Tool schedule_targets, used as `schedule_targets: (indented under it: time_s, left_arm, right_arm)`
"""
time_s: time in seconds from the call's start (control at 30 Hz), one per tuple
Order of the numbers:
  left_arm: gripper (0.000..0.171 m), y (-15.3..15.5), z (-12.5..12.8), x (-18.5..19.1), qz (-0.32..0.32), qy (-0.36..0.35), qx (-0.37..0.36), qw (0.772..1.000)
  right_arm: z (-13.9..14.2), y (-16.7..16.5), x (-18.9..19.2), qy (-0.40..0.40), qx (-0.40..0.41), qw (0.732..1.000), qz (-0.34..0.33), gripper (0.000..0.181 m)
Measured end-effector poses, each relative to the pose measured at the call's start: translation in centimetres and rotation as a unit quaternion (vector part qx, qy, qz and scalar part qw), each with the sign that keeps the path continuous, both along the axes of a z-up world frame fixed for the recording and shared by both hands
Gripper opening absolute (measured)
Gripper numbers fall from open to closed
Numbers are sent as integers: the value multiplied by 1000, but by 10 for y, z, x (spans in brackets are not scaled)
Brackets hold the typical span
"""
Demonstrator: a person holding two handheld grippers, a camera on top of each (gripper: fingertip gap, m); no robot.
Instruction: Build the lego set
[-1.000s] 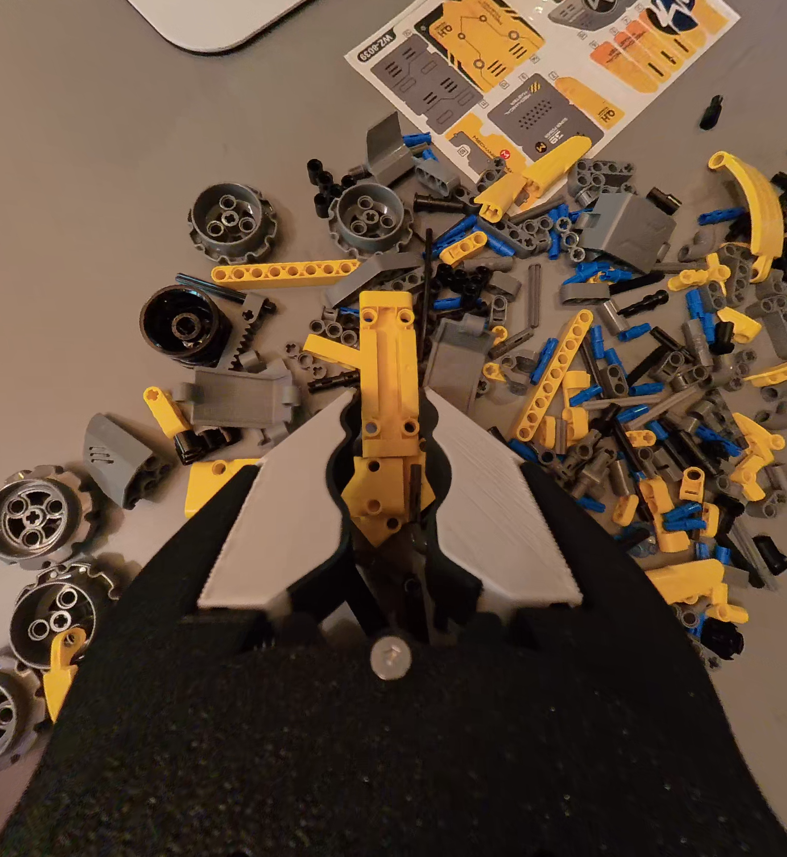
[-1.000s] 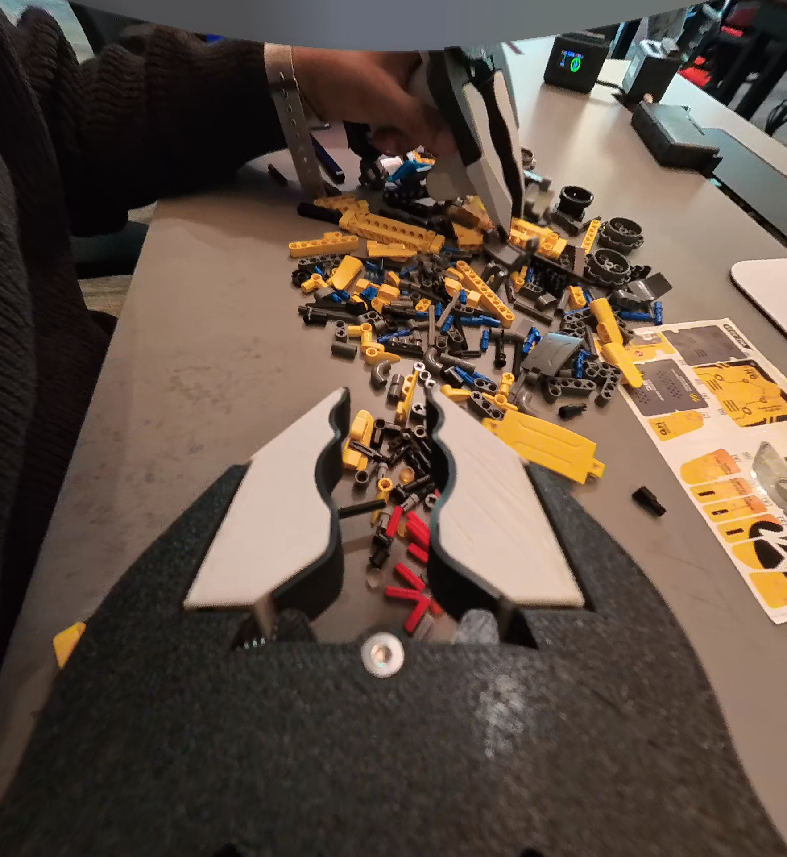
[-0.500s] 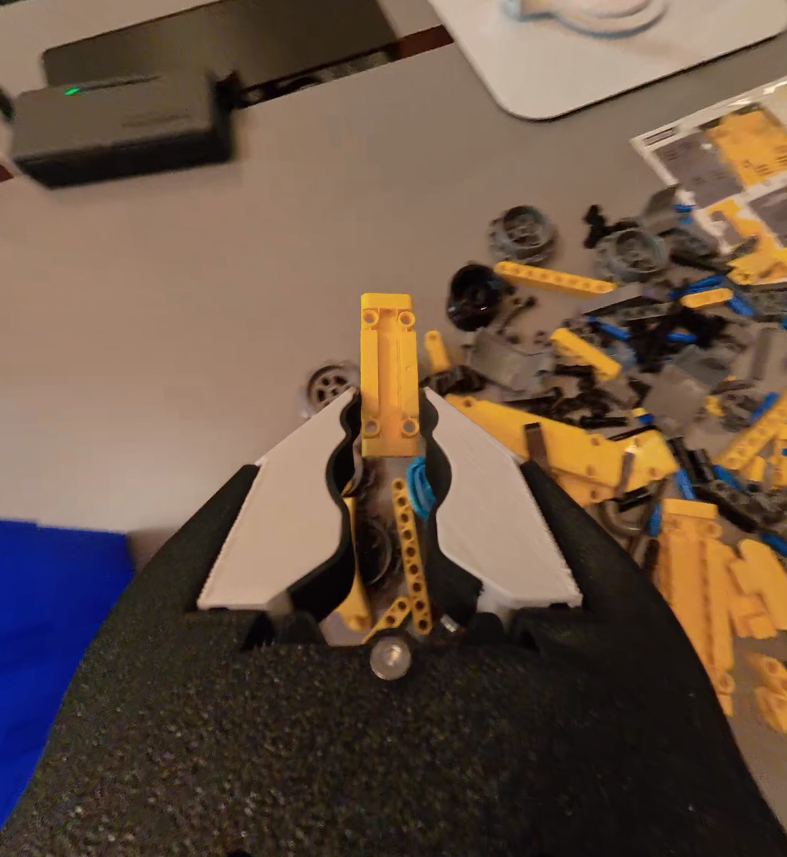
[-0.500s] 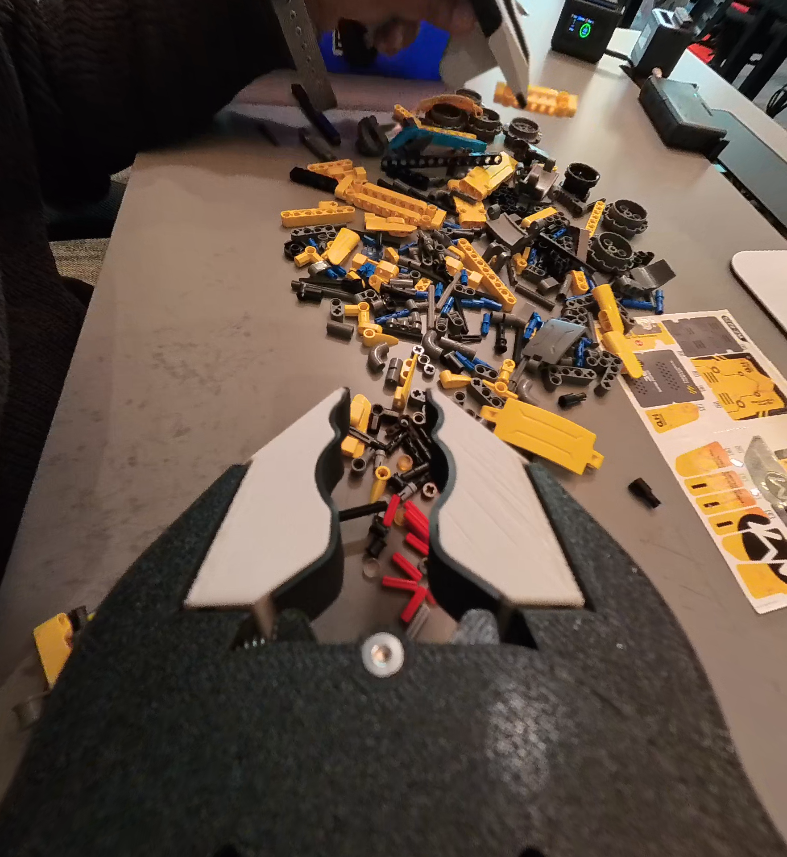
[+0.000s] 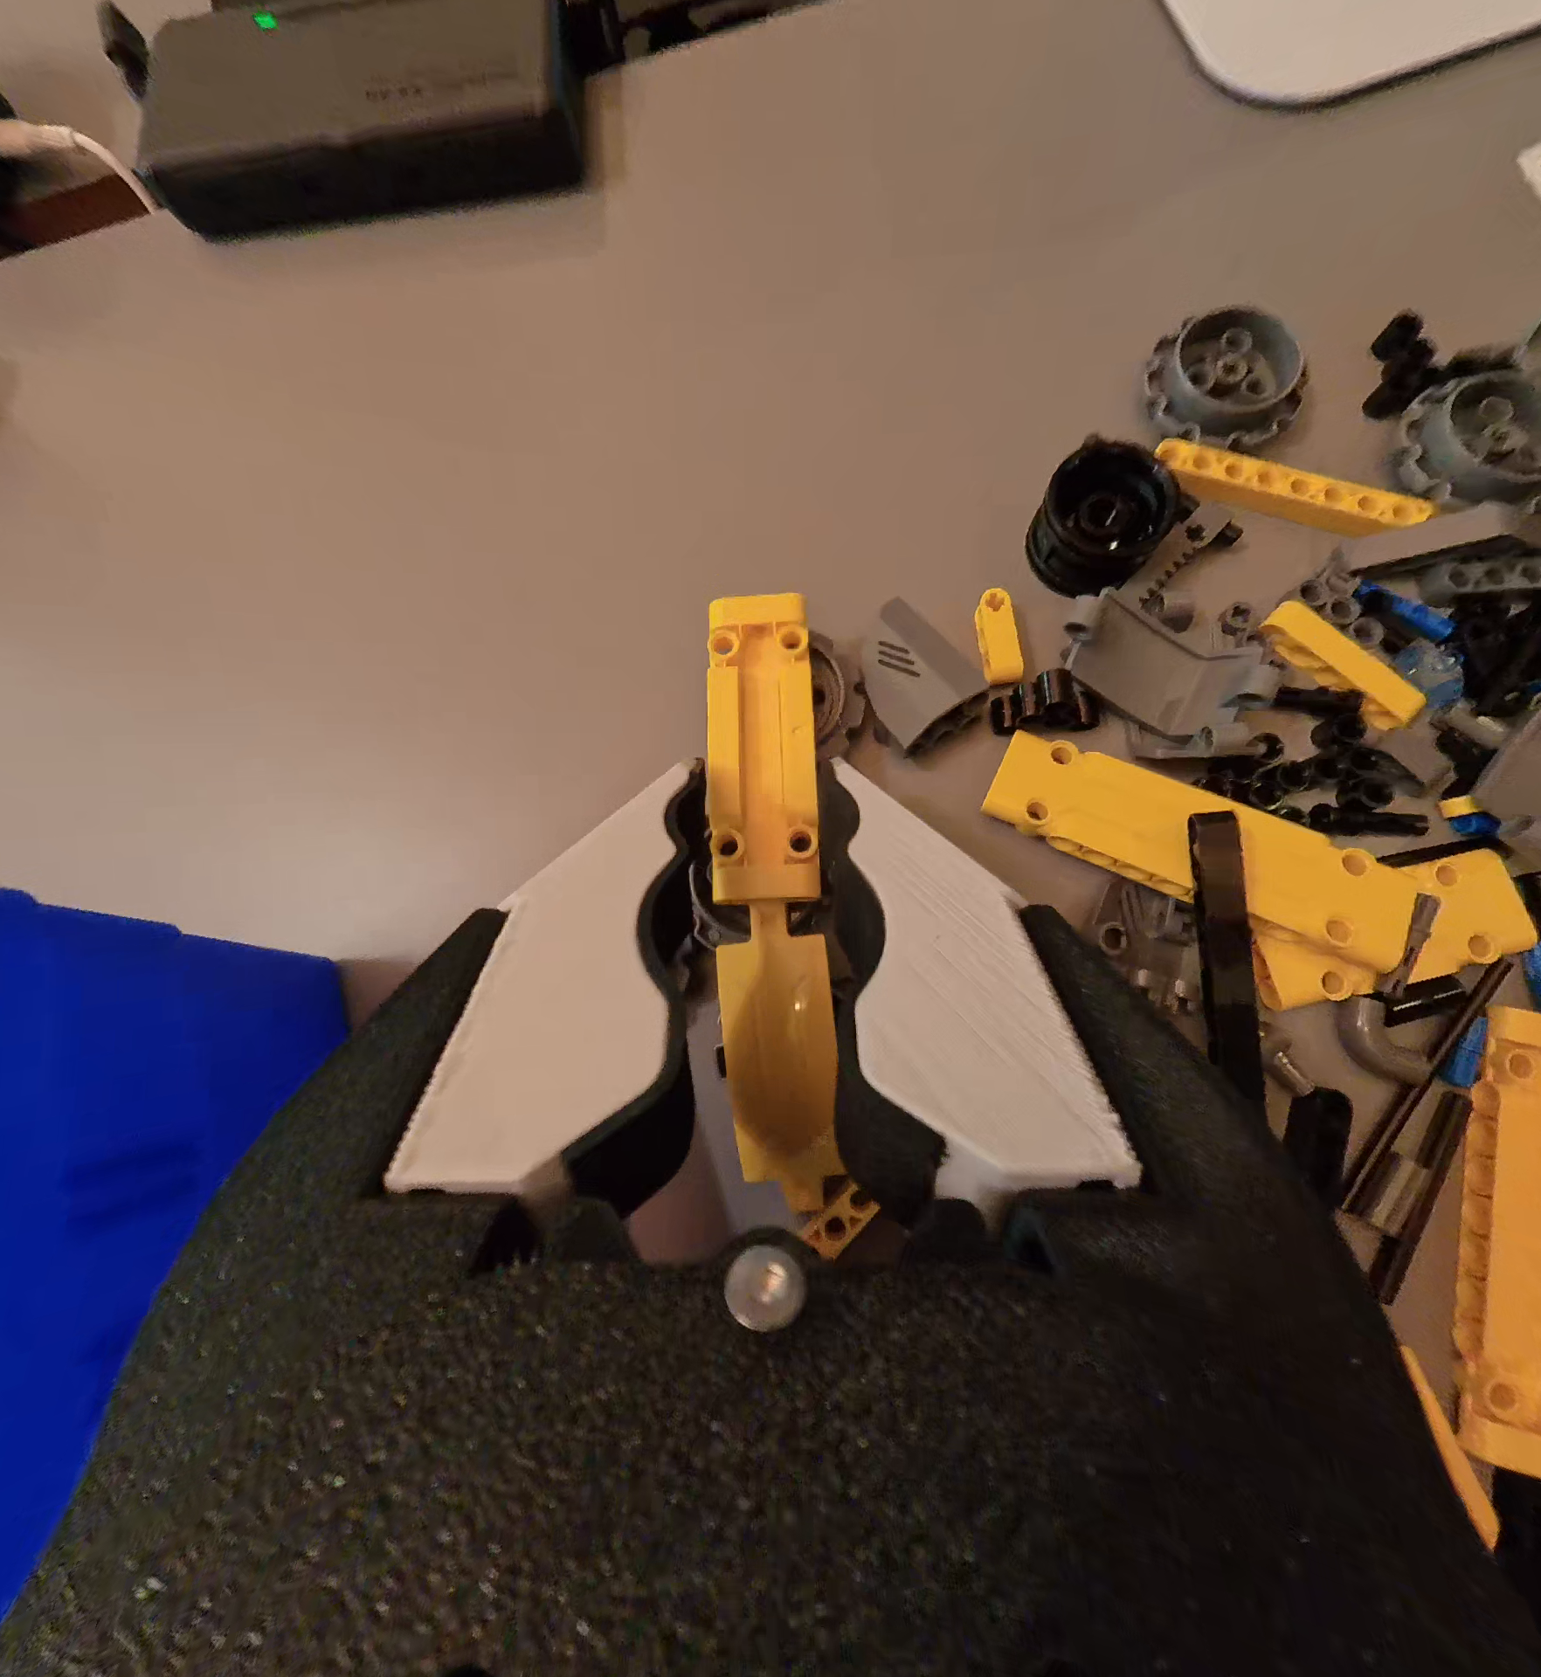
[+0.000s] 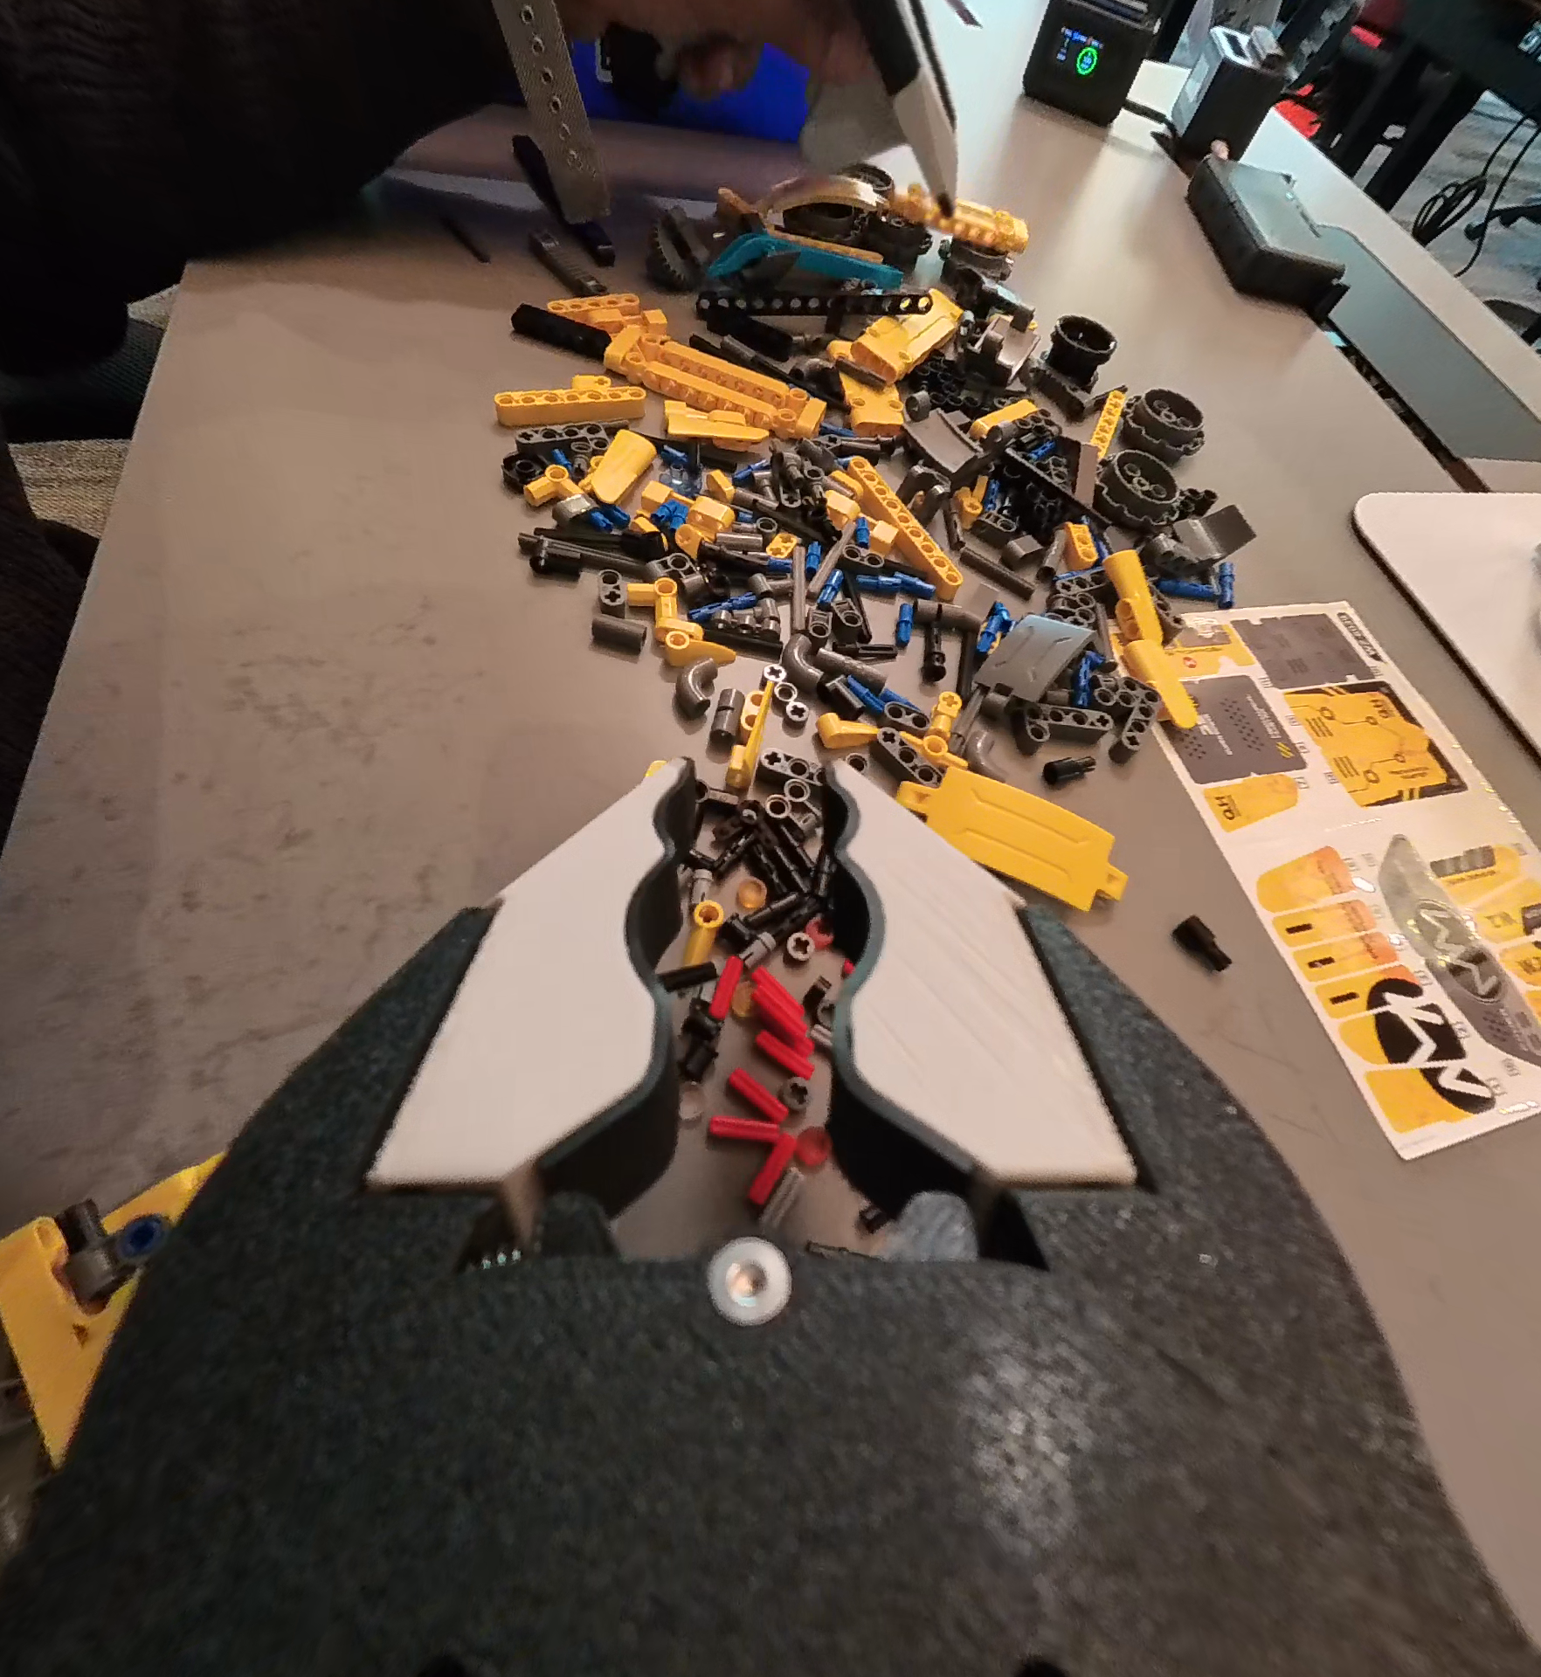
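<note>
A grey table [image 6: 295,635] carries a long spread of loose building-toy parts [image 6: 821,544] — yellow beams, blue pins, grey connectors, dark wheels. A sticker sheet [image 6: 1384,862] lies near the table's right edge, beside a white mat [image 6: 1457,581]. A black power brick [image 5: 358,109] sits at the far edge.

The left gripper [image 5: 760,780] is closed on a yellow panel piece [image 5: 760,744], held above bare table just left of the pile; a grey wheel [image 5: 835,703] lies directly behind it.

The right gripper [image 6: 753,789] stands partly open, holding nothing — red pins [image 6: 771,1025] and black pins [image 6: 767,853] lie on the table between its fingers.
</note>
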State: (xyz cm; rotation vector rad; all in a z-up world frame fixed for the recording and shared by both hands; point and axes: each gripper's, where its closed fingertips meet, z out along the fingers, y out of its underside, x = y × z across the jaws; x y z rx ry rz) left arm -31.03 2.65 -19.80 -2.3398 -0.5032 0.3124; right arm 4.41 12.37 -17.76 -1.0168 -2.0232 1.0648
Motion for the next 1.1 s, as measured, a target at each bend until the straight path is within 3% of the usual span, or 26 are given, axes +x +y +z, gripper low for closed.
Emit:
schedule_targets:
  time_s: [0.23, 0.37, 0.53, 0.67, 0.77, 1.1]
  left_arm:
    - [30, 24, 31, 29, -66, -32, 108, 991]
    - [31, 35, 28, 62, -139, -68, 104, 982]
    - [32, 44, 18, 114, -243, -150, 90, 954]
    - [38, 41, -1, 120, -264, -109, 25, 958]
    - [38, 41, -6, 135, -306, -96, 3, 947]
    - [38, 47, 3, 173, -387, -93, 30, 917]
  right_arm:
    - [6, 11, -5, 31, 23, 999, -26, 21]
    - [19, 20, -7, 66, 24, 996, -47, 20]
    - [20, 25, -8, 71, 21, 996, -57, 20]
    - [17, 25, -9, 65, 22, 996, -56, 20]
    - [15, 26, -9, 62, 20, 996, -57, 20]
    - [21, 31, -12, 80, 12, 994, -75, 20]
